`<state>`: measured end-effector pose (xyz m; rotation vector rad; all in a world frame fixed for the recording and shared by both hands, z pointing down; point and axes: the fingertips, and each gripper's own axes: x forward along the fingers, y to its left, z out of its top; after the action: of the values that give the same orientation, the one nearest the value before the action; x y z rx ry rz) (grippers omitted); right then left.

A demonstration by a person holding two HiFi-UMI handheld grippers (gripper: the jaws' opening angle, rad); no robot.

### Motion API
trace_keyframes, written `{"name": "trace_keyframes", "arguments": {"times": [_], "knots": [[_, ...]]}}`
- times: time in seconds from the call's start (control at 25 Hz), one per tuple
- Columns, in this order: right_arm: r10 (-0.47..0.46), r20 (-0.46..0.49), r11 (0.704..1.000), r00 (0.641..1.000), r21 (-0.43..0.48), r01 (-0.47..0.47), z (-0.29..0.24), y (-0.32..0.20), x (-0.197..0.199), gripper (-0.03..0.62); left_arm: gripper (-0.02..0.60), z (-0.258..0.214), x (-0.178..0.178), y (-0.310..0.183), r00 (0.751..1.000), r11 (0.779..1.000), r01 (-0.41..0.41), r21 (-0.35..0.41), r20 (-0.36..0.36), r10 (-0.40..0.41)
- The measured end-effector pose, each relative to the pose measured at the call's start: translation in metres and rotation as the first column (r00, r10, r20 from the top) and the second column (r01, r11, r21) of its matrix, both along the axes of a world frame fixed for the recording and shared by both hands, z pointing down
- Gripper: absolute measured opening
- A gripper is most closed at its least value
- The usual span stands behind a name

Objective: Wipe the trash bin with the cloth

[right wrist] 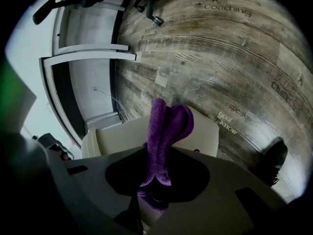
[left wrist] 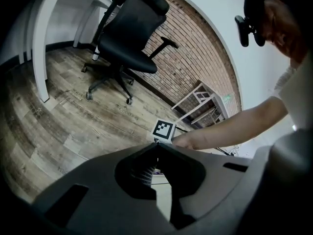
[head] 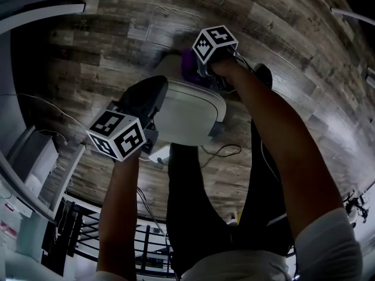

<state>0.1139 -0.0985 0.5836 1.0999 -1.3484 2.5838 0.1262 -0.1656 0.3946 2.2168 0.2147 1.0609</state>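
My right hand-held gripper (right wrist: 157, 155) is clamped on the purple cloth (right wrist: 168, 121), which is pressed against the far edge of the white trash bin (head: 187, 113) standing on the wood floor (head: 105, 45). My left hand-held gripper (left wrist: 156, 145) has its jaws together with nothing between them, at the bin's left side.
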Motion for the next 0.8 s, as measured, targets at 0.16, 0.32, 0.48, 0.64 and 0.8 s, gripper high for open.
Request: {"name": "trace_keyframes", "arguments": {"times": [0.16,0.32,0.48,0.64,0.8], "knots": [[0.015,0.007,1.0,1.0,-0.005,-0.015,0.001,0.015,0.001,0.101,0.005,0.003,0.007,0.014,1.0,1.0,-0.024,-0.009,0.01,0.024],[0.044,0.013,0.999,0.999,-0.011,-0.044,0.001,0.031,0.003,0.101,0.005,0.007,0.014,0.025,0.999,0.999,-0.044,-0.015,0.021,0.044],[0.067,0.022,0.998,0.998,-0.023,-0.066,0.002,0.05,0.003,0.101,0.005,0.01,0.021,0.034,0.998,0.998,-0.06,-0.017,0.026,0.06],[0.054,0.019,0.997,0.998,-0.053,-0.053,0.007,0.078,0.0,0.101,0.005,0.013,0.024,0.039,0.997,0.997,-0.075,-0.017,0.036,0.075],[-0.064,-0.019,0.994,0.998,-0.09,0.062,0.016,0.117,-0.003,0.101,0.005,0.017,0.026,0.042,0.994,0.995,-0.1,-0.012,0.049,0.101]]}}
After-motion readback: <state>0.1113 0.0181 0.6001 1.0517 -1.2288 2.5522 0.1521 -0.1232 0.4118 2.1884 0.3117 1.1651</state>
